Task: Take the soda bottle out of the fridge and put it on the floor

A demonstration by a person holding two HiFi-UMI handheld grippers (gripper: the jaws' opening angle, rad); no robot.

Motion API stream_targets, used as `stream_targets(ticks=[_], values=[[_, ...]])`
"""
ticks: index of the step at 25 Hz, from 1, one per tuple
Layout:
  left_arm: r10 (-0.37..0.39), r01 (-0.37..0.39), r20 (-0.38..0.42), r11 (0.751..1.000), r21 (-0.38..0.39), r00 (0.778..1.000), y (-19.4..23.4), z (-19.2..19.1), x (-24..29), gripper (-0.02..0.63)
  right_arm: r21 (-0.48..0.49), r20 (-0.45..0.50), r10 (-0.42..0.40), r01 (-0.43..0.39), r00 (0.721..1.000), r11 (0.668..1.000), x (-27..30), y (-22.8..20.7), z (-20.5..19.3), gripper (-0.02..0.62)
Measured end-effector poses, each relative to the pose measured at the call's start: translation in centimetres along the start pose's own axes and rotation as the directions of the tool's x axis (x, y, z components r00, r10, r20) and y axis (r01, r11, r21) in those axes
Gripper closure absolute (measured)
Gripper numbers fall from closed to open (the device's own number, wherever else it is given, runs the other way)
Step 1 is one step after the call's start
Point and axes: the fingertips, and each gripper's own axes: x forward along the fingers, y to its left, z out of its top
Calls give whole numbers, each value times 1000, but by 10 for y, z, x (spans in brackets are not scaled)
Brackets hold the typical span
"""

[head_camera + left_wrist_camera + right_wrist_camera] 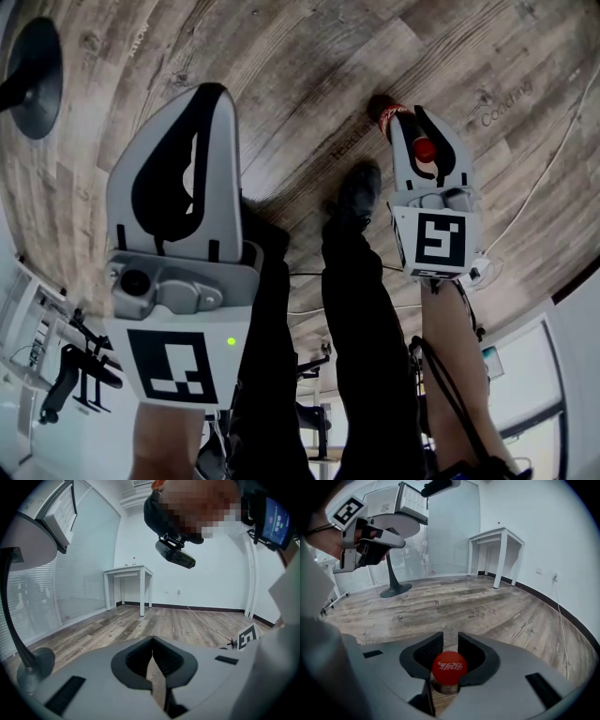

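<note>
The soda bottle (pixel 390 118) stands upright on the wood floor (pixel 281 66), out in the open and well in from the floor's edges along the walls, with its base down on the planks. Its red cap (pixel 448 667) sits between the jaws of the right gripper (pixel 450 638). The jaws are held partway apart around the neck, the dark pads lie against the bottle on both sides, and a strip of floor shows through the gap beyond the cap. Just beside the bottle is the person's dark shoe (pixel 359 190), toe pointing toward it. The left gripper (pixel 152 640) hangs well apart from all this, off to the person's other side. Its jaws are closed tip to tip with nothing between them. Farther back, a round pedestal table (pixel 395 527) carries the small white fridge (pixel 386 501), its door swung open. A white table (pixel 497 537) stands against the far wall, and a thin cable (pixel 560 616) trails along the floor's right edge.
</note>
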Motion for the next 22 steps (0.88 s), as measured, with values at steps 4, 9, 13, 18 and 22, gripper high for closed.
stream_targets(ticks=[4,9,13,18,22], values=[[2,-2,5,1000,-5,1000,-1,2,-1,589,-1,-2,6,-6,1000,1000,-2,3,-1,482],[0,0,12,1000,-2,1000,-3,7,-2,589,-39,51,23,-21,998,999,0,5,8,474],[2,-2,11,1000,3,1000,-4,6,-5,589,-17,26,10,-10,1000,1000,-3,3,7,469],[4,-4,23,1000,2,1000,-11,16,-9,589,-30,55,10,-9,998,1000,-13,-1,14,463],[2,-2,49,1000,9,999,-13,36,-12,589,-54,108,9,-3,994,999,-21,-6,37,463]])
